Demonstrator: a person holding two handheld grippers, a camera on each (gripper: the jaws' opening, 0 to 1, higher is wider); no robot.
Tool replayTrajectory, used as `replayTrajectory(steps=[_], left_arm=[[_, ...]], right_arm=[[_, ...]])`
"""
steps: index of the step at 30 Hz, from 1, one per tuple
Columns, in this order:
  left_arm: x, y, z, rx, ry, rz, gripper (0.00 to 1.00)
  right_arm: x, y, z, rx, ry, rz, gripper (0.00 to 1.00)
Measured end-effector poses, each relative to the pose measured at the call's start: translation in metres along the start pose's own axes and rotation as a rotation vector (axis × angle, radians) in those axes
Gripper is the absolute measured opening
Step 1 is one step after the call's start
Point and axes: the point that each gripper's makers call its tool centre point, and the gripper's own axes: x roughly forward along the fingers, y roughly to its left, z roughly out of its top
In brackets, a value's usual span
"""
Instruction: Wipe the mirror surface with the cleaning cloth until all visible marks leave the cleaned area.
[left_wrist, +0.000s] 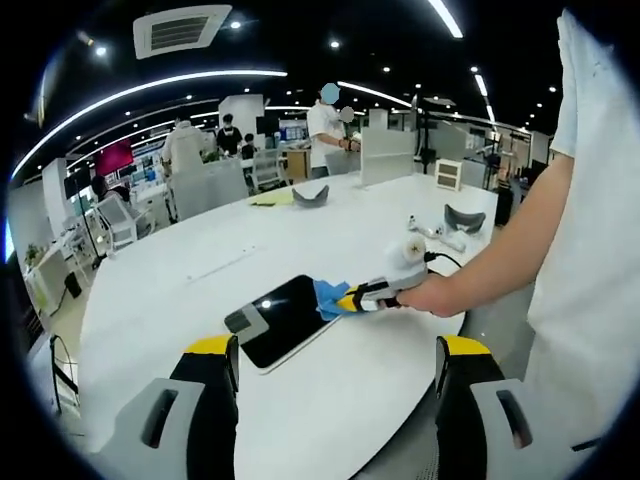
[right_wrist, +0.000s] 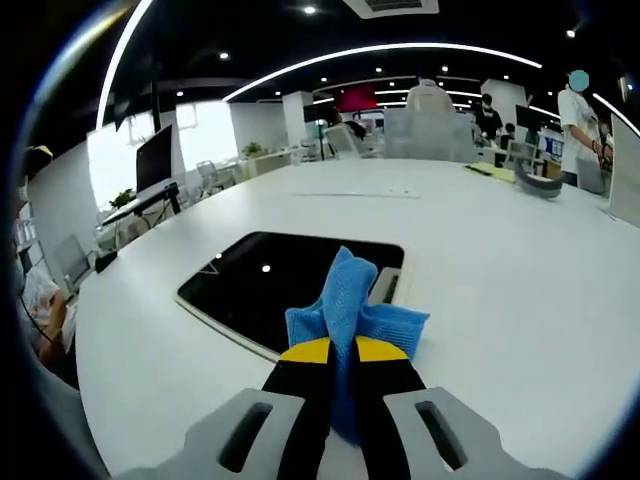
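Note:
A dark rectangular mirror (left_wrist: 285, 318) (right_wrist: 272, 282) lies flat on the white table (left_wrist: 300, 240), reflecting ceiling lights. In the right gripper view my right gripper (right_wrist: 342, 352) is shut on a blue cleaning cloth (right_wrist: 352, 308), which rests at the mirror's near edge. In the left gripper view that same right gripper (left_wrist: 352, 299) comes in from the right, held by a person's hand (left_wrist: 432, 294), with the blue cloth (left_wrist: 330, 297) touching the mirror's right side. My left gripper (left_wrist: 335, 358) hangs open above the table's front edge, nothing between its jaws.
A person in a white shirt (left_wrist: 590, 230) stands at the right of the table. Grey headset-like objects (left_wrist: 463, 217) (left_wrist: 311, 195) and small white items (left_wrist: 436, 231) lie farther back on the table. Other people (left_wrist: 325, 130) and desks stand beyond.

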Motion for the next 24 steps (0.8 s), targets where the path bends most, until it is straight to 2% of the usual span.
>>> replayTrajectory(steps=[6, 9, 11, 12, 24], left_arm=[[0.006, -0.006, -0.002, 0.004, 0.015, -0.005, 0.81], [0.005, 0.002, -0.003, 0.002, 0.022, 0.007, 0.81], [0.004, 0.007, -0.001, -0.011, 0.017, 0.013, 0.81], [0.004, 0.009, 0.0, -0.015, 0.014, 0.014, 0.81], [0.009, 0.011, -0.003, -0.007, 0.032, 0.002, 0.81]], right_arm=[[0.001, -0.001, 0.0, 0.002, -0.003, 0.004, 0.02], [0.003, -0.001, 0.001, 0.004, -0.001, 0.013, 0.02], [0.005, -0.001, 0.002, -0.039, 0.01, 0.025, 0.02], [0.007, -0.001, 0.003, -0.033, 0.011, 0.028, 0.02], [0.018, -0.001, 0.012, -0.064, 0.025, 0.084, 0.02]])
